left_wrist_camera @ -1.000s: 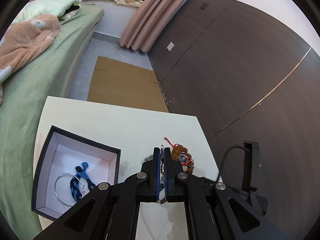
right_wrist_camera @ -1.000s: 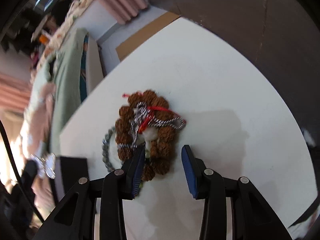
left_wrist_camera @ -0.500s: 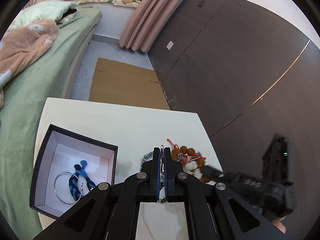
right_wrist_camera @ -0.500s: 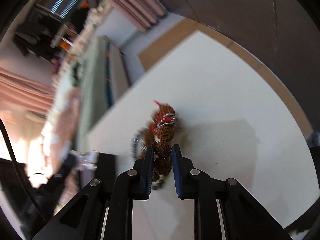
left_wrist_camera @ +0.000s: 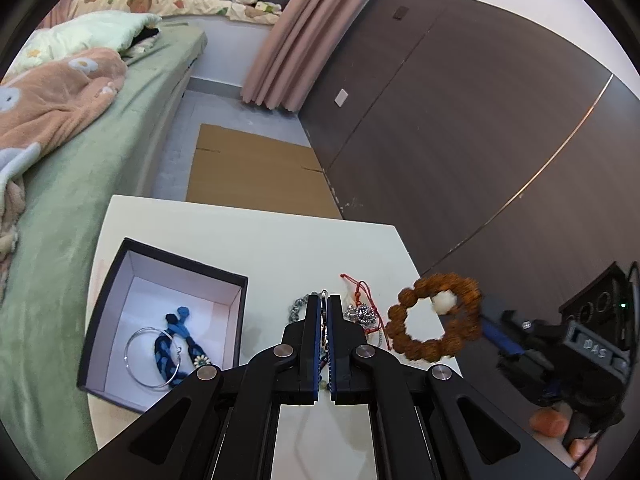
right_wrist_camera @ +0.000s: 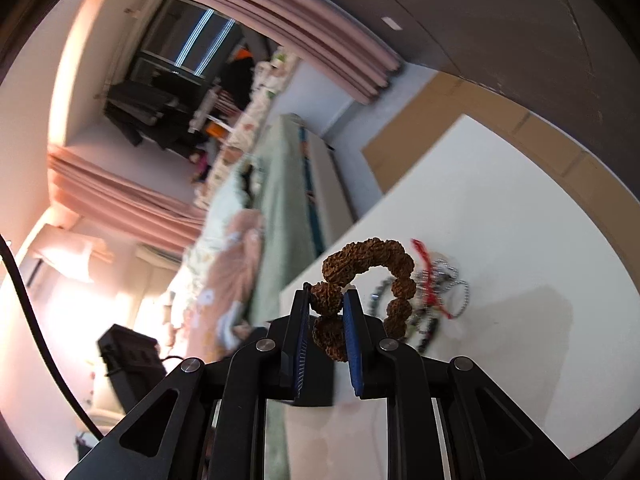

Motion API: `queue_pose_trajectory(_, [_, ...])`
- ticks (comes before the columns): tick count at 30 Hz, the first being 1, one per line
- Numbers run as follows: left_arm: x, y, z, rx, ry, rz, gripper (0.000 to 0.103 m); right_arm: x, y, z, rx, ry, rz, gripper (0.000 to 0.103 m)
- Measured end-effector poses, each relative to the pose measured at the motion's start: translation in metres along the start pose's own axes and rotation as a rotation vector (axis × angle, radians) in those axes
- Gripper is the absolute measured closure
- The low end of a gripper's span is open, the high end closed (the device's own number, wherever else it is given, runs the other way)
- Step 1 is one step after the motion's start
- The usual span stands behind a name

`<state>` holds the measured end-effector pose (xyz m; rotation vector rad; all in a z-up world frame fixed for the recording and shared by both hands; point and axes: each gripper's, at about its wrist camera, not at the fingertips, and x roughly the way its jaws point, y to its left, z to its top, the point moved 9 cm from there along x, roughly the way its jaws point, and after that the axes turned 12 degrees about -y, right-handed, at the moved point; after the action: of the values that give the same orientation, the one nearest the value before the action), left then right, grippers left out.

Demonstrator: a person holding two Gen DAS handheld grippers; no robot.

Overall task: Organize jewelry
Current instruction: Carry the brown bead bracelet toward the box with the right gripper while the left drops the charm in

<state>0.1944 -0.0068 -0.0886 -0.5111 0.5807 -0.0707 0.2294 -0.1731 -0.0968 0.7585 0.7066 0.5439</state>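
My right gripper is shut on a brown bead bracelet and holds it above the white table. In the left wrist view the bracelet, with one white bead, hangs at the table's right edge. My left gripper is shut on a thin chain piece between its fingers. A red cord and silver chains lie on the table just ahead of it. A black box with white inside holds a silver hoop and a blue braided bracelet.
The table stands beside a green bed. Flat cardboard lies on the floor beyond it. A dark wood wall runs along the right.
My right gripper closed on the brown bead bracelet and lifted it off the pile, leaving the red cord and silver chains on the table. My left gripper stayed in place.
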Motion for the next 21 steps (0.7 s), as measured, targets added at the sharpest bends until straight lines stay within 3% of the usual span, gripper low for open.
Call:
queue_pose_trajectory(5, [-0.011,0.003,0.000,0.008,-0.016,0.005,0.101,-0.011,0.021,0.000,-0.030,-0.032,0.079,0.085])
queue_pose_trajectory(7, [-0.016,0.005,0.001,0.010,-0.028,0.011,0.101,-0.017,0.028,-0.002,-0.044,-0.037,0.103,0.097])
queue_pose_trajectory(11, [-0.026,0.012,0.006,0.005,-0.052,0.028,0.101,-0.023,0.042,-0.006,-0.083,-0.047,0.143,0.098])
queue_pose_trajectory(15, [-0.034,0.023,0.008,-0.012,-0.063,0.048,0.101,-0.015,0.042,-0.014,-0.113,-0.030,0.101,0.098])
queue_pose_trajectory(17, [-0.037,0.028,0.008,-0.017,-0.066,0.055,0.101,-0.007,0.026,-0.020,-0.148,-0.002,-0.029,0.098])
queue_pose_trajectory(18, [-0.038,0.029,0.009,-0.017,-0.069,0.059,0.101,-0.004,0.016,-0.023,-0.169,0.014,-0.102,0.091])
queue_pose_trajectory(19, [-0.039,0.030,0.009,-0.016,-0.072,0.061,0.101,0.001,0.006,-0.028,-0.186,0.041,-0.166,0.070])
queue_pose_trajectory(21, [-0.042,0.033,0.010,-0.017,-0.075,0.064,0.101,0.010,-0.013,-0.037,-0.193,0.089,-0.261,0.046])
